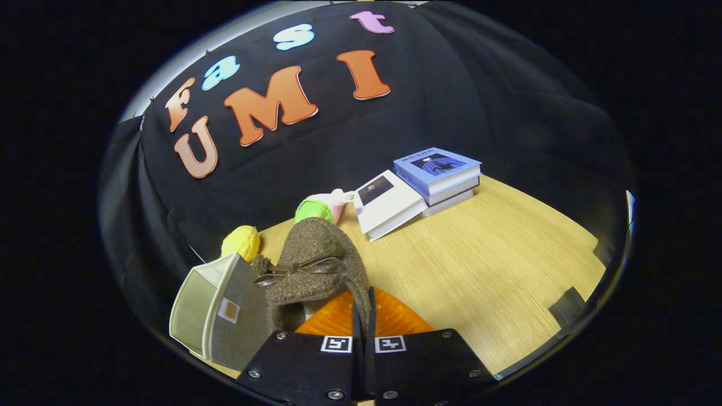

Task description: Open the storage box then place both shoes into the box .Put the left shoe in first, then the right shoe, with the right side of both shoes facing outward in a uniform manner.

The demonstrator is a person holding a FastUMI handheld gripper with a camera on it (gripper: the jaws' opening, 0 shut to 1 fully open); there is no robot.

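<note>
A brown woolly shoe (pixel 316 259) with a dark bow across its top hangs just ahead of my fingers, toe pointing away from me. My gripper (pixel 364 301) is shut on the thin rim of the shoe's opening, both fingers pressed together on it. A pale, translucent storage box (pixel 217 307) with a small square label on its near face stands right beside the shoe, on its left. I cannot tell whether the box's front is open. The shoe's sole is hidden from me.
On the wooden table (pixel 485 265), beyond the shoe, lie a stack of books (pixel 440 175) with a white book (pixel 386 206) leaning against it. A green and pink toy (pixel 318 208) and a yellow ball (pixel 241 241) sit near the back wall. Black clips (pixel 567 304) mark the table's right edge.
</note>
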